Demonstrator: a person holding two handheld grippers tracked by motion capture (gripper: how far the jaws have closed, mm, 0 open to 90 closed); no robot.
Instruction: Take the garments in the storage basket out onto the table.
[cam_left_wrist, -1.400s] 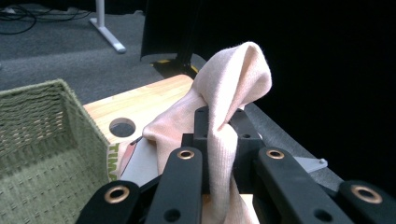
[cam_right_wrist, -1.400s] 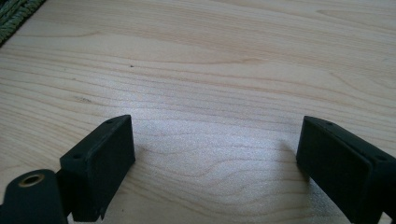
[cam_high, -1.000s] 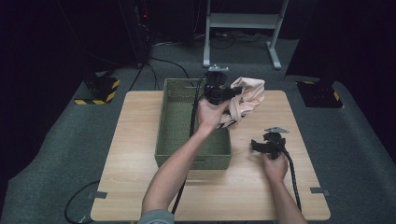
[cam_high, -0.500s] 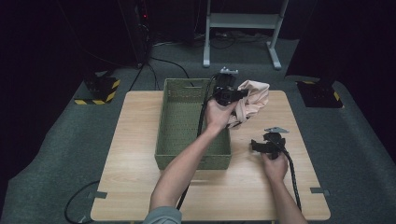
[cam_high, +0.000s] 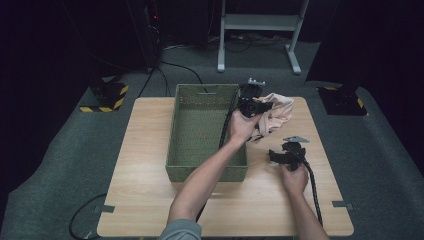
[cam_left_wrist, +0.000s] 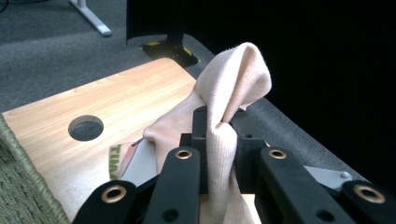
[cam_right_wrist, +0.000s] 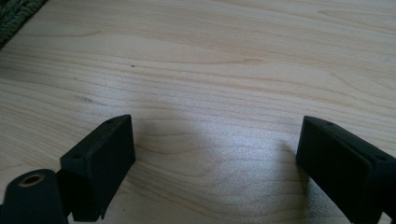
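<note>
Two tongs: I hold one in each hand.
Left tongs (cam_high: 264, 106): clenched on the beige cloth (cam_left_wrist: 233, 88), a fold pinched between the jaws and lifted.
Right tongs (cam_right_wrist: 215, 163): released, jaws wide apart, low over bare wood.
Cloth place: far right part of the worktop (cam_high: 145, 165), just beside the green basket (cam_high: 172, 150).
Worktop detail: round hole (cam_left_wrist: 86, 128) near the cloth.
</note>
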